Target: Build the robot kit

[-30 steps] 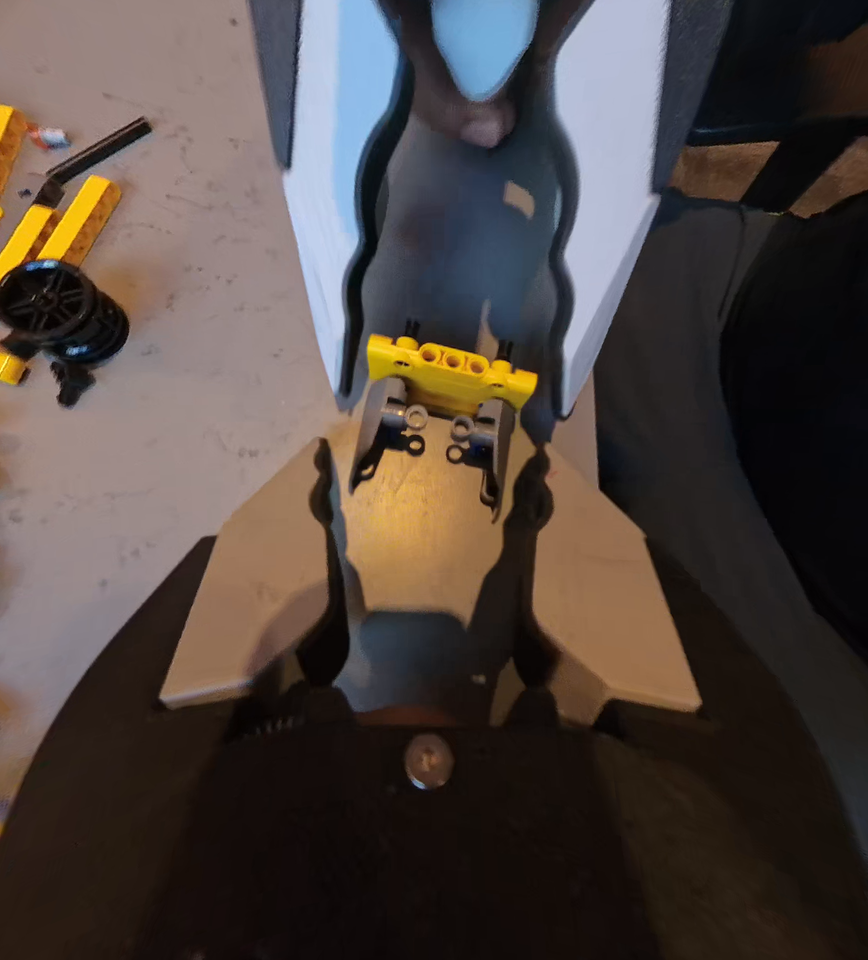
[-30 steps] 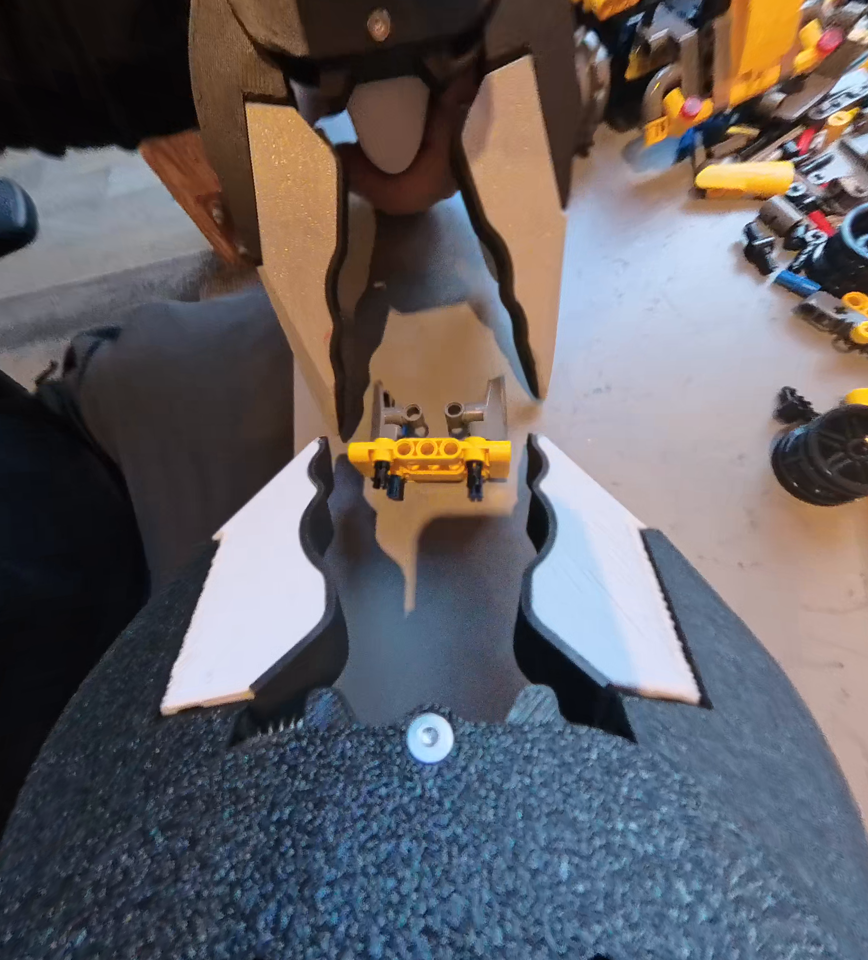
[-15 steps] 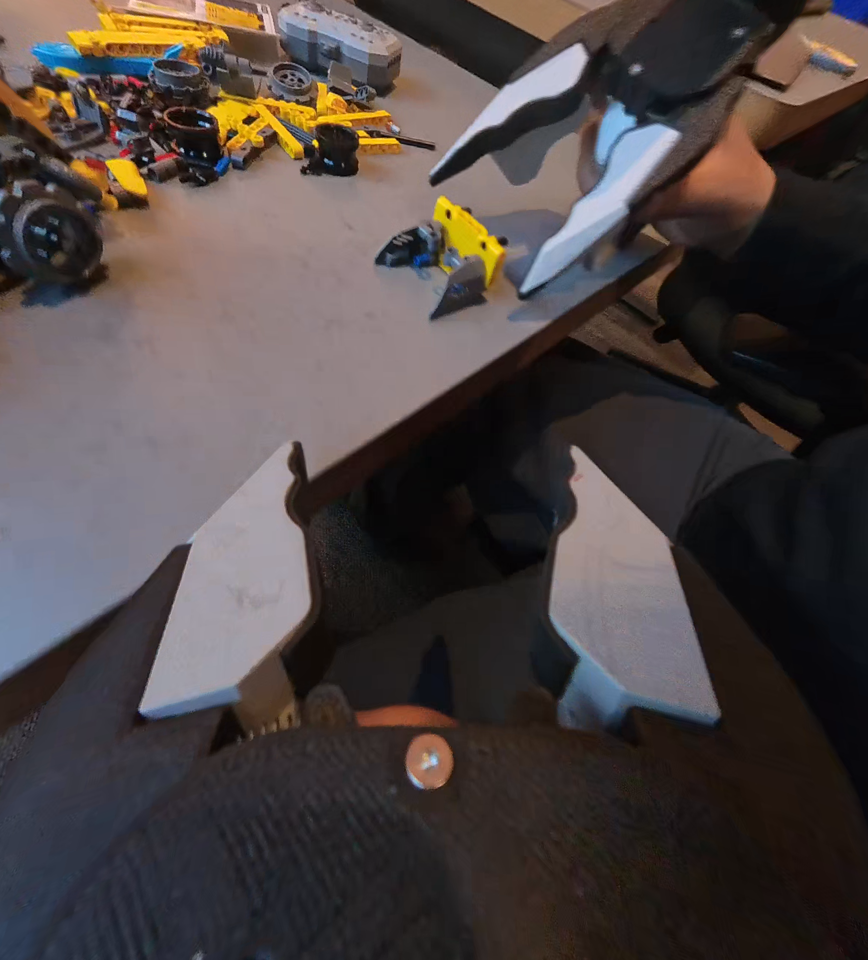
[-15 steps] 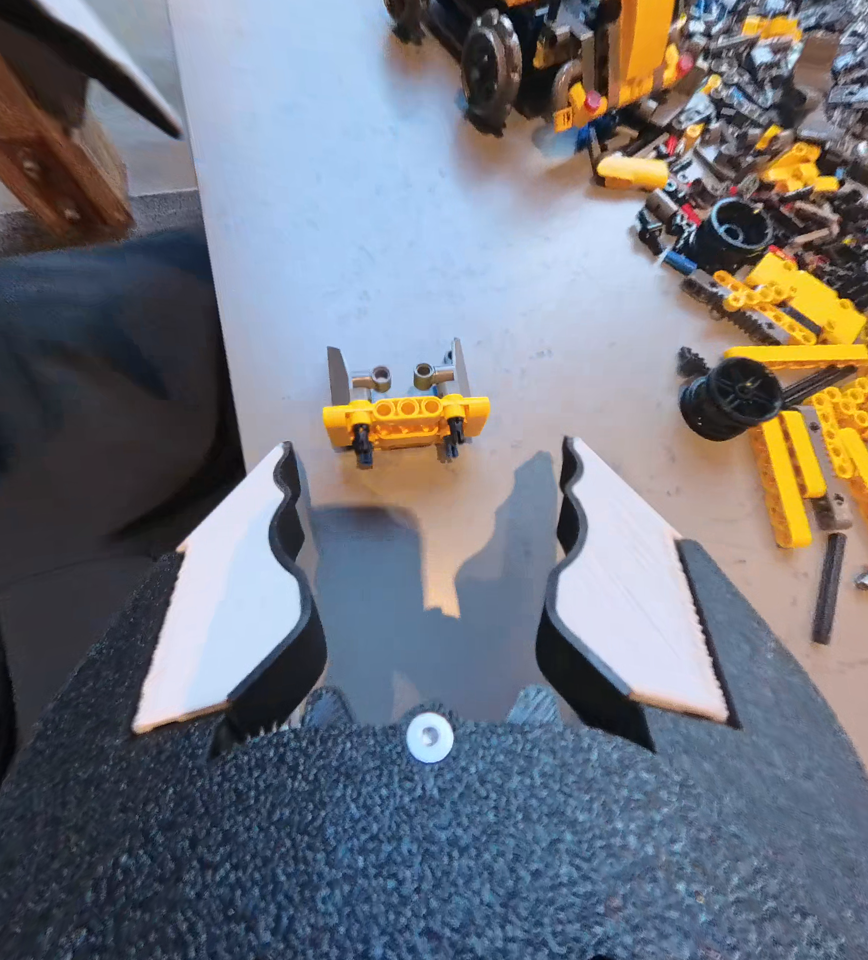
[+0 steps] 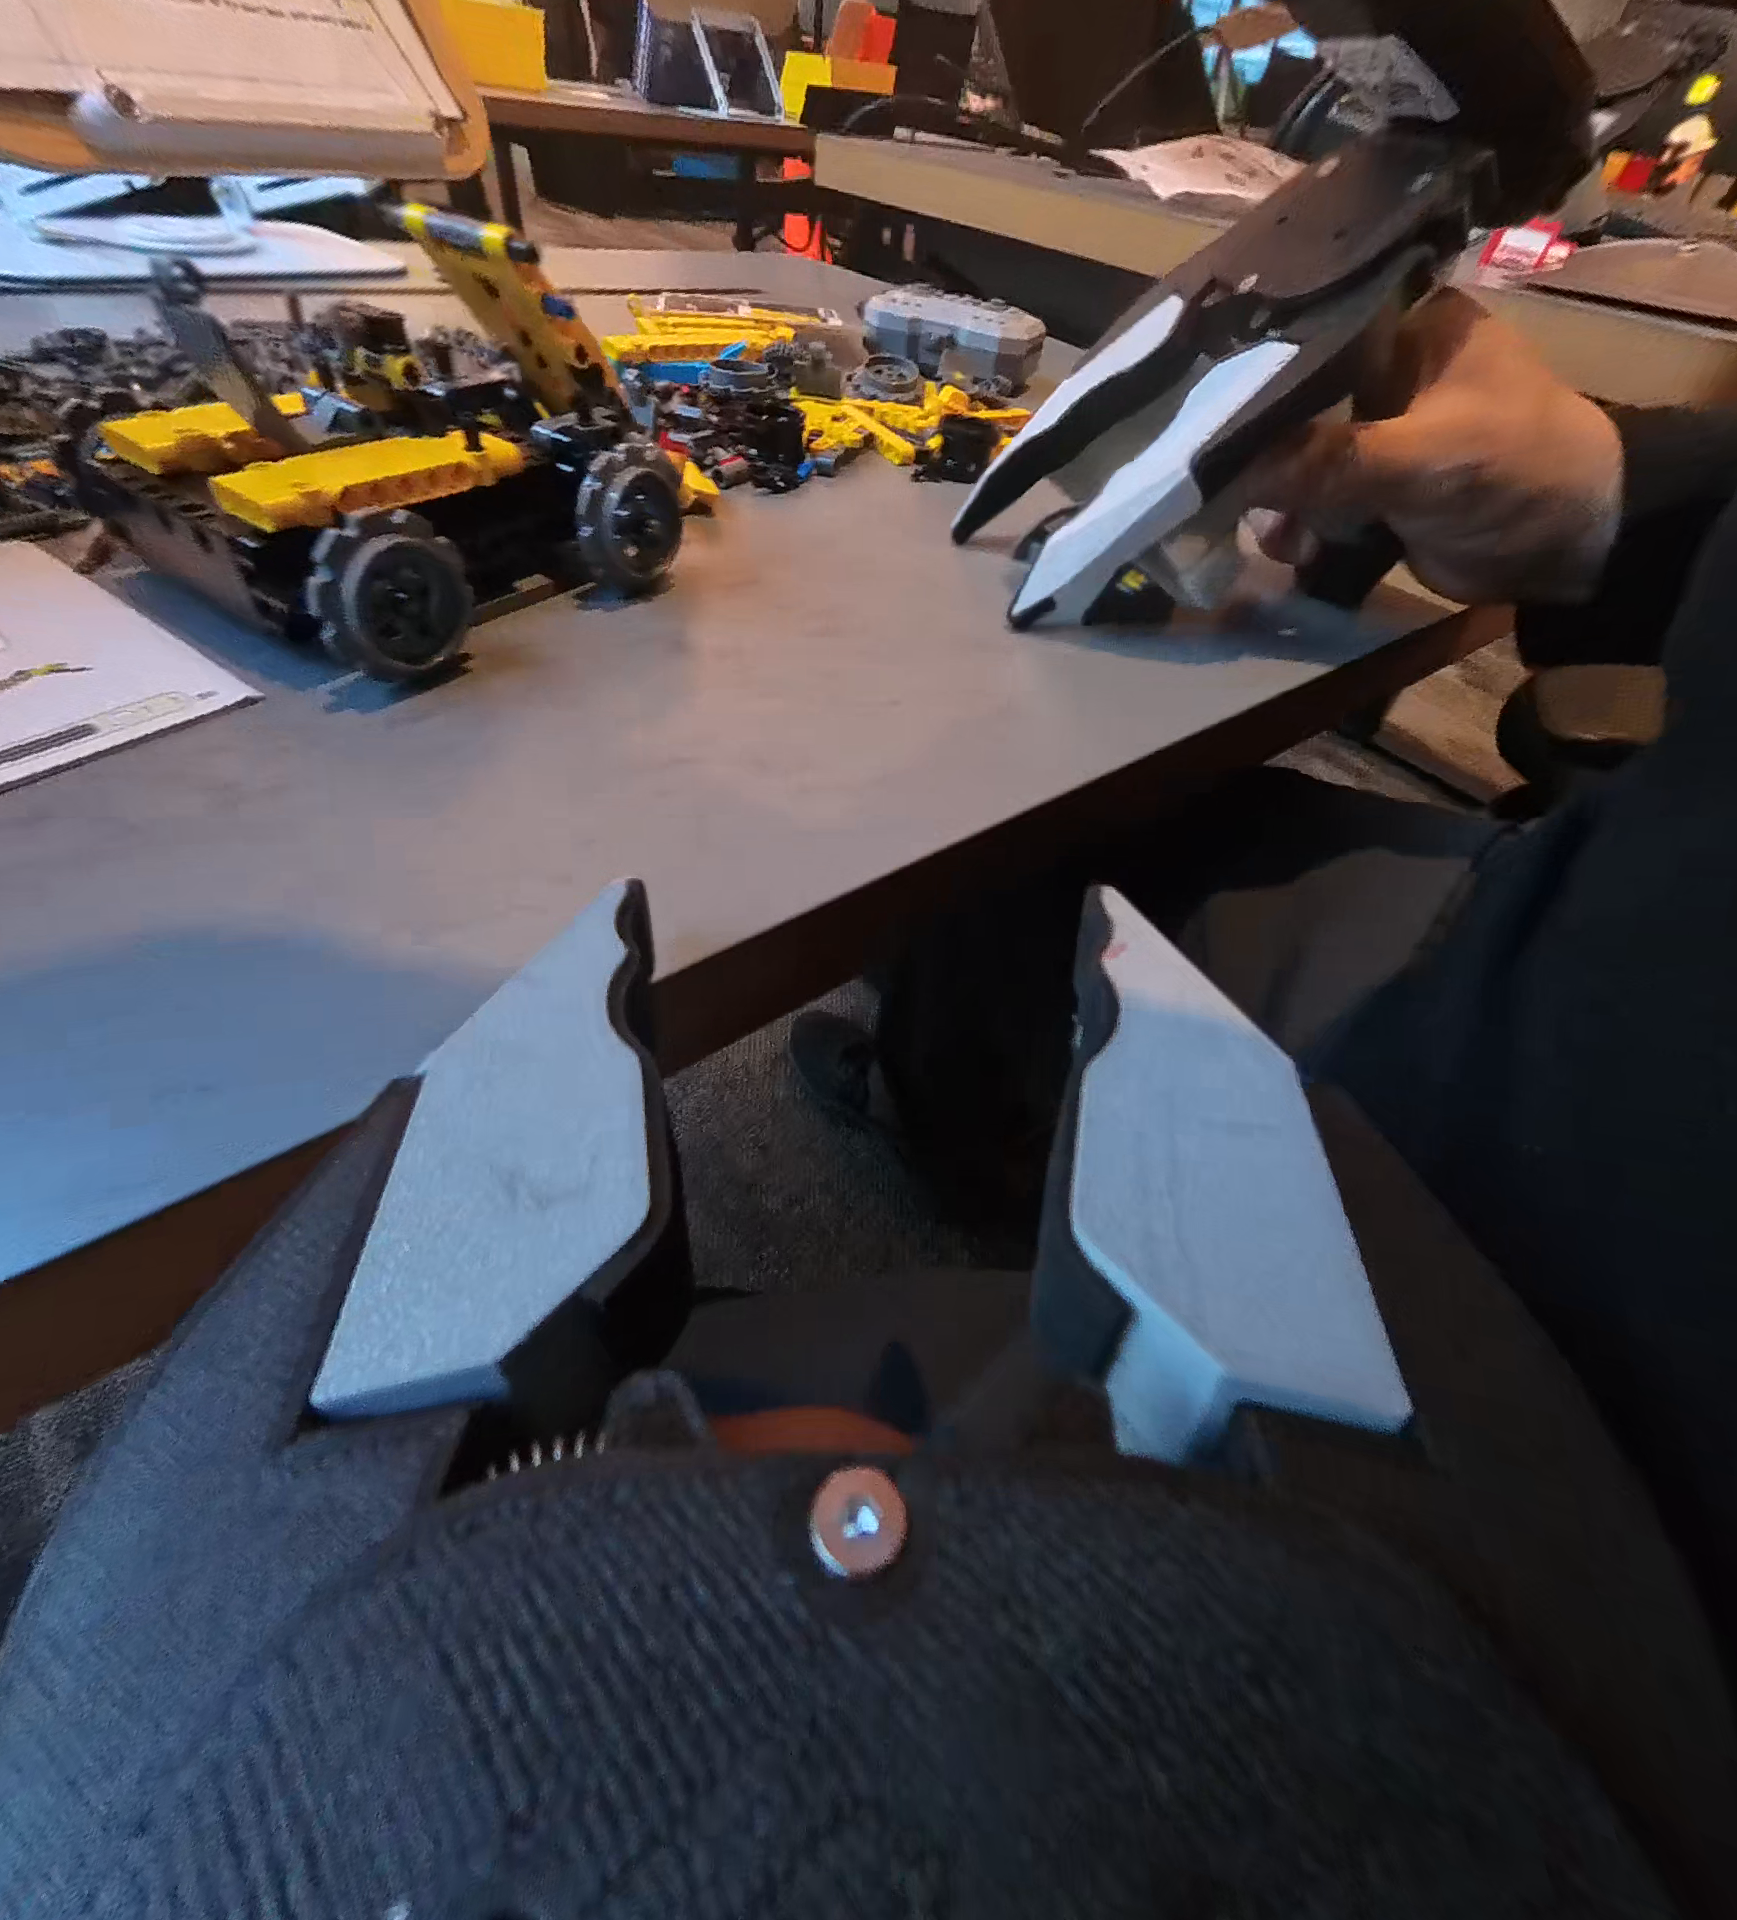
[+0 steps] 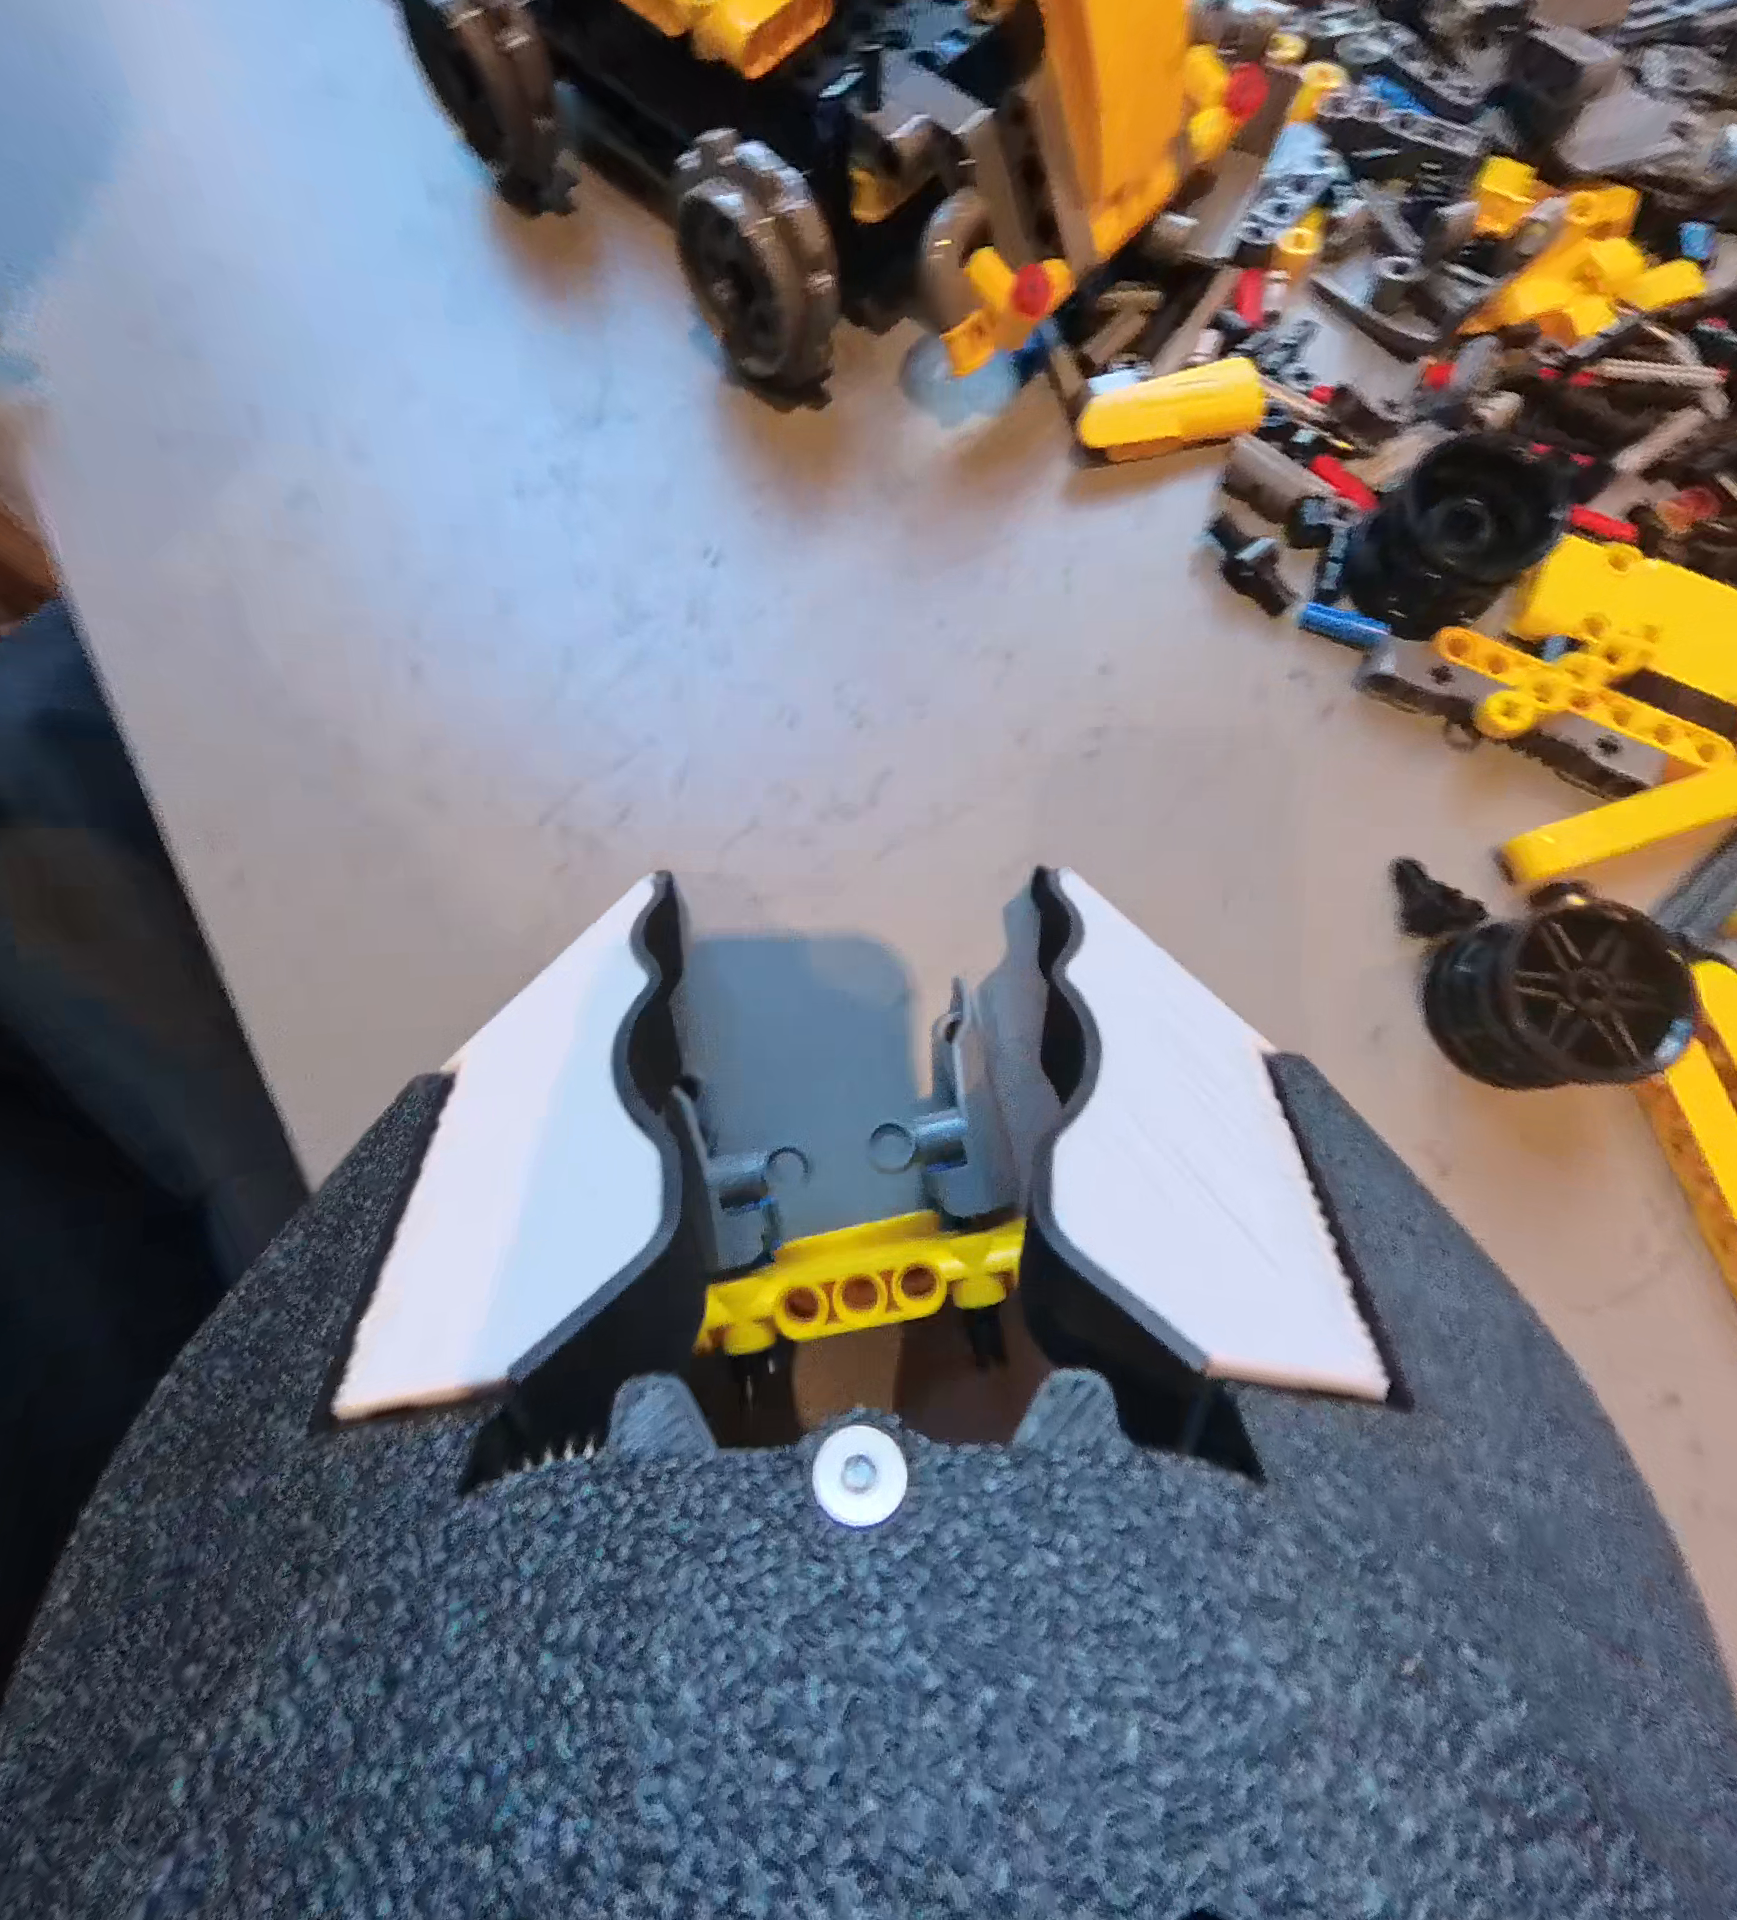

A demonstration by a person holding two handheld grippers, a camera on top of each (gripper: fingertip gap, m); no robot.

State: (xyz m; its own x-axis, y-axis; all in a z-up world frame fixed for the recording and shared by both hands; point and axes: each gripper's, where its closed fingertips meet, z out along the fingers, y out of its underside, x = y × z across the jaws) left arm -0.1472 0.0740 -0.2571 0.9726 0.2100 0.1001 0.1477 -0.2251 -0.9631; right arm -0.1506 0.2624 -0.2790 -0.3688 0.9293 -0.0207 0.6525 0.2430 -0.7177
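Note:
My right gripper (image 6: 853, 883) is shut on a small yellow and grey brick assembly (image 6: 859, 1294). The assembly sits deep between the jaws, and both inner edges touch its grey side pieces. The fingertips rest low on the grey table (image 6: 531, 623) near its front edge. In the left wrist view the right gripper (image 5: 994, 577) is held by a hand (image 5: 1466, 499), tips down on the table, and the assembly is mostly hidden behind its fingers. My left gripper (image 5: 864, 899) is open and empty. It is pulled back off the table edge, over the person's lap.
A partly built yellow and black wheeled vehicle (image 5: 376, 499) stands mid-table, also in the right wrist view (image 6: 843, 156). A pile of loose yellow, black and grey parts (image 6: 1570, 416) and a black wheel (image 6: 1560, 997) lie right of my right gripper. A printed booklet (image 5: 12, 686) lies at the left. The right tips stand about 8 cm off the black wheel (image 6: 1560, 997).
My right gripper has moved forward over the assembly and its jaws have narrowed onto it. My left gripper let go of it, drew back off the table and tilted up.

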